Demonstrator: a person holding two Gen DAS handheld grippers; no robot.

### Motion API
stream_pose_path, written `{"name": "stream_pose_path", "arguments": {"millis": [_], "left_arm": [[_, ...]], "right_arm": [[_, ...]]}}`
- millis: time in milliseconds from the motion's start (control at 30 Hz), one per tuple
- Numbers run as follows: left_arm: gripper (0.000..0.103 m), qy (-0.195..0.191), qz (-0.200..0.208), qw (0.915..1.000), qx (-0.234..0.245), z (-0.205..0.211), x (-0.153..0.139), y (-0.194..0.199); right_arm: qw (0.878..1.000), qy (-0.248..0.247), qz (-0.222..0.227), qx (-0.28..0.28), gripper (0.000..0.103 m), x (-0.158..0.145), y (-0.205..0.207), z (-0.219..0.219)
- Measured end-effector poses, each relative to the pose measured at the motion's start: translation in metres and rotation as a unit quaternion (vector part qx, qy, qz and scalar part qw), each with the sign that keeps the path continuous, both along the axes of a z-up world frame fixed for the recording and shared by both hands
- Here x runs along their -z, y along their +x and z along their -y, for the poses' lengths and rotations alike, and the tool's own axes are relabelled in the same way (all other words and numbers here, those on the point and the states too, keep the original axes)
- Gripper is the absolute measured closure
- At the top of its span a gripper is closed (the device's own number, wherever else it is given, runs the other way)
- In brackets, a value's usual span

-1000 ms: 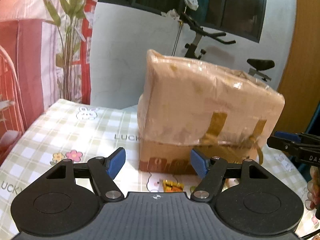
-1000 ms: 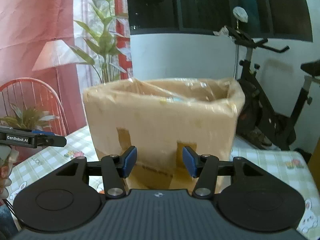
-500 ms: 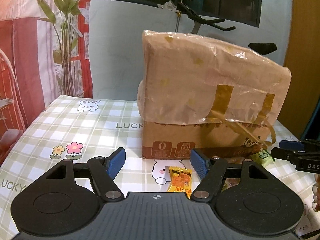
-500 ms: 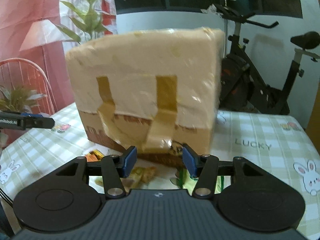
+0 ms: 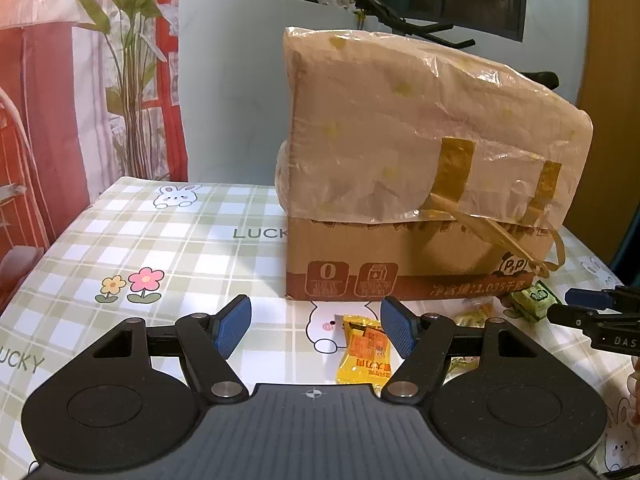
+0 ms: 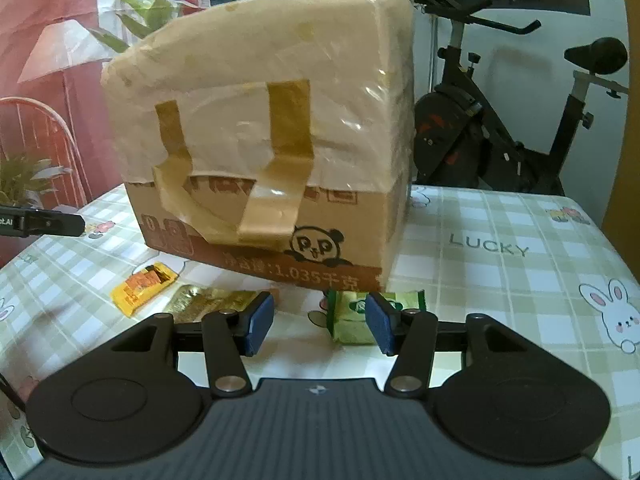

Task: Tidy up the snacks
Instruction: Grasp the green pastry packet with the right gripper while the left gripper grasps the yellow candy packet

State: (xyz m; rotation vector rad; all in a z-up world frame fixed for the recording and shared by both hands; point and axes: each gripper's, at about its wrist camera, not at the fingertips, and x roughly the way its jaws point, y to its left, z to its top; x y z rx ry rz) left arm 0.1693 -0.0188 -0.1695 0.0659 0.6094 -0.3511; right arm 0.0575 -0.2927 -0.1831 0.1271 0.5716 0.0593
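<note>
Lowered from box-top height to the desk (image 5: 132, 236), both tongs empty: left tongs (image 5: 316, 326) wide around the yellow packet (image 5: 366, 350), right tongs (image 6: 320, 322) narrower at the green packet (image 6: 352, 316), ready for picking

The tall cardboard box (image 5: 416, 184), plastic-wrapped and taped, blocks the middle of the counter (image 5: 168, 248). Left of the box the checked cloth lies bare and passable. Right of the box, in the right wrist view, the cloth is also bare. In front of the box, three snack packets (image 6: 142, 282) crowd the strip, leaving narrow gaps.
</note>
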Motion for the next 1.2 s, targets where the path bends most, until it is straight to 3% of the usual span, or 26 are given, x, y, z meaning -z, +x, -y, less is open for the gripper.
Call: {"name": "stream_pose_path", "arguments": {"millis": [800, 1200], "left_arm": [[0.029, 0.003, -0.003, 1.0000, 0.002, 0.004, 0.006, -0.002], [0.029, -0.001, -0.011, 0.9999, 0.007, 0.003, 0.012, -0.001]], "right_arm": [[0.999, 0.021, -0.011, 0.028, 0.049, 0.016, -0.008, 0.007], [0.999, 0.003, -0.029, 0.036, 0.049, 0.018, -0.006, 0.011]]}}
